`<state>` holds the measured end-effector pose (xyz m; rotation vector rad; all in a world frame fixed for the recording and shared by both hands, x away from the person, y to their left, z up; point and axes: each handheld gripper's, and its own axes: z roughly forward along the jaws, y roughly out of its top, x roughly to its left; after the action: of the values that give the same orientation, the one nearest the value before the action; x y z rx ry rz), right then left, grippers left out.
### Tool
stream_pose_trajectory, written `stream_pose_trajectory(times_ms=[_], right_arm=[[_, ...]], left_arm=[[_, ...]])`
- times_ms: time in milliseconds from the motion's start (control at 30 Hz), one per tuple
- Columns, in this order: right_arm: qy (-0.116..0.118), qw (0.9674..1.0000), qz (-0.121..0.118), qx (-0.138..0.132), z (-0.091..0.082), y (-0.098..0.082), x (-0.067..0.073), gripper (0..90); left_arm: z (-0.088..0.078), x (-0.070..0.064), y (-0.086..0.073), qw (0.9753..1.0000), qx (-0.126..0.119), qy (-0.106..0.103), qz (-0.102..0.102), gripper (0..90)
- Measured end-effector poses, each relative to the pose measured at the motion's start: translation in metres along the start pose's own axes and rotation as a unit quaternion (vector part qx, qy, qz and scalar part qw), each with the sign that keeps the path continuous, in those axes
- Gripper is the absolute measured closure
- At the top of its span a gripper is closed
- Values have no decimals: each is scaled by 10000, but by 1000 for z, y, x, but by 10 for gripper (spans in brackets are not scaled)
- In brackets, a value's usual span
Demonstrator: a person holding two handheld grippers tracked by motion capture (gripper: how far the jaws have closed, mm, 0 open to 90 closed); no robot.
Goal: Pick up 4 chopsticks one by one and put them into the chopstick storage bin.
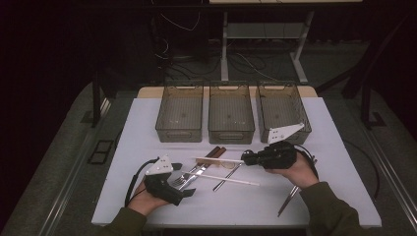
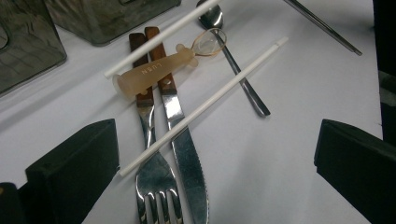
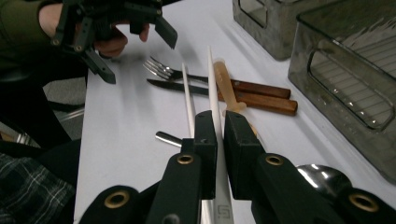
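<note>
My right gripper [image 1: 246,158] [image 3: 220,123] is shut on one end of a thin white stick [image 1: 219,160] [image 3: 211,79], which reaches left over the cutlery pile. A second white stick [image 1: 228,179] [image 2: 201,107] lies slanted across a wooden-handled fork [image 2: 156,186] and knife [image 2: 187,154]. An amber soft-handled spoon [image 2: 154,72] [image 3: 226,86] rests on their handles, beside a metal spoon [image 2: 233,60]. At the left of the pile my left gripper [image 1: 183,179] [image 2: 215,172] stands open, its jaws either side of the fork tines and touching nothing.
Three clear grey bins [image 1: 180,114] [image 1: 231,114] [image 1: 282,110] stand in a row at the back of the white table [image 1: 147,123]. A pair of thin metal sticks [image 1: 289,199] lies near the front right, under the right forearm.
</note>
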<state>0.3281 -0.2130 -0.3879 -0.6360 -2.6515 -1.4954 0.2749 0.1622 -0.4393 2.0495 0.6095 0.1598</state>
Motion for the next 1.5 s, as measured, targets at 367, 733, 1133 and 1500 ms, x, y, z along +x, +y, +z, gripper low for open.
stream_pose_trajectory(times_ms=[367, 733, 1133, 1500], right_arm=[[-107, 9997, 60, -194, -5, 5, 1, 842], [-181, 9987, 184, -430, -8, 11, 0, 842], [-382, 9967, 228, -677, -16, 27, -6, 842], [-704, 9945, 296, -721, -11, 51, -18, 842]], left_arm=[[0, 0, 0, 10000, 13, -12, 30, 0], [1, -1, 1, 10000, -1, 3, 38, 0], [0, -2, 0, 10000, -24, 1, 10, 0], [1, -2, 1, 10000, -53, 4, -45, 0]])
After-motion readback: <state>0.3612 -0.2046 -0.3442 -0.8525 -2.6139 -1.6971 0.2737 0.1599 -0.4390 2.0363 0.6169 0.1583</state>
